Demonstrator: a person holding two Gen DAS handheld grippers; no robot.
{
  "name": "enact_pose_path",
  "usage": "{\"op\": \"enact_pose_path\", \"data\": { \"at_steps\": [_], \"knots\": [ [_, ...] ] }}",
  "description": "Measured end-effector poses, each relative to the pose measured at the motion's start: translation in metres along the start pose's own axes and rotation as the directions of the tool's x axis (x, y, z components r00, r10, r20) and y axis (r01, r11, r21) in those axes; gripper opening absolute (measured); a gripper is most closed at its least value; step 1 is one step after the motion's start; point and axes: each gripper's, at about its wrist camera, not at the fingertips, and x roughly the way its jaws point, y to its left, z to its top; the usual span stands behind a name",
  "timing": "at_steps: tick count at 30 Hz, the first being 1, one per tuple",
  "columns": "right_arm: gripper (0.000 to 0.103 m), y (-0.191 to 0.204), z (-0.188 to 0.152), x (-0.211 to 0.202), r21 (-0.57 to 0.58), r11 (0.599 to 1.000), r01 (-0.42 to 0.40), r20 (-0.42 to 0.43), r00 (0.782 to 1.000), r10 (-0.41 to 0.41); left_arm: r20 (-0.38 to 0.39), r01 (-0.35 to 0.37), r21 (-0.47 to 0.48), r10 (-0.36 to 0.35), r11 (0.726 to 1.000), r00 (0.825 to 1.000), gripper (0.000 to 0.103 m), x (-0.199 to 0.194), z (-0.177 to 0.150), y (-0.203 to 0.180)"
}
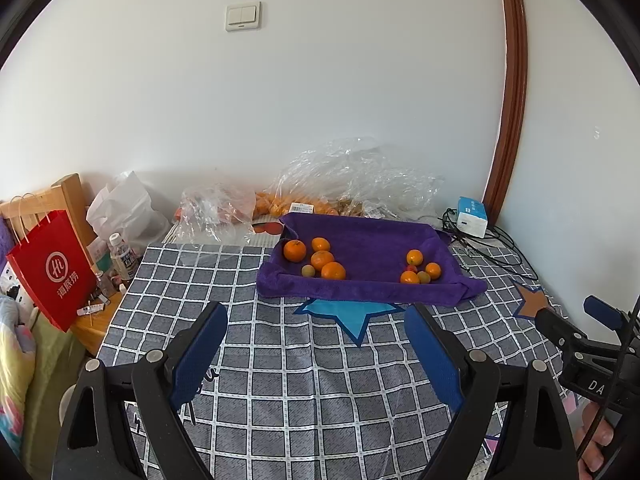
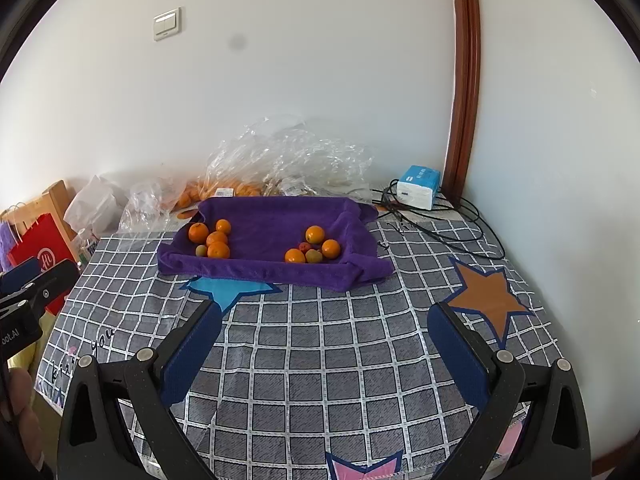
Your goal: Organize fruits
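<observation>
Both the left gripper (image 1: 316,316) and right gripper (image 2: 324,316) hang spread and empty, the purple towel-lined tray (image 2: 256,270) well ahead of their fingertips holding two mixed clusters of round orange and greenish fruits (image 2: 210,240), so any pick should straddle one fruit squarely without nudging its neighbours.

A: What carries everything?

B: A desk (image 2: 320,360) under a grey checked cloth (image 1: 280,380) printed with stars.

A: And directly on it?

B: A purple towel (image 2: 272,268) lies toward the far side, its edges turned up like a tray. Behind it, against the wall, sit crumpled clear plastic bags (image 2: 288,152), one with orange fruit inside. At the far right corner stands a blue-and-white tissue pack (image 2: 418,187), with black cables (image 2: 460,232) trailing over the cloth beside it.
</observation>
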Motion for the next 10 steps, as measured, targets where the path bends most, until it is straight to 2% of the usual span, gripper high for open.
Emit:
{"op": "enact_pose_path", "data": {
  "at_steps": [10],
  "knots": [
    [0.101,0.005,-0.001,0.003,-0.015,1.0,0.022,0.004,1.0,-0.022,-0.012,0.016,-0.005,-0.016,1.0,1.0,0.091,0.011,-0.002,0.002]
  ]
}}
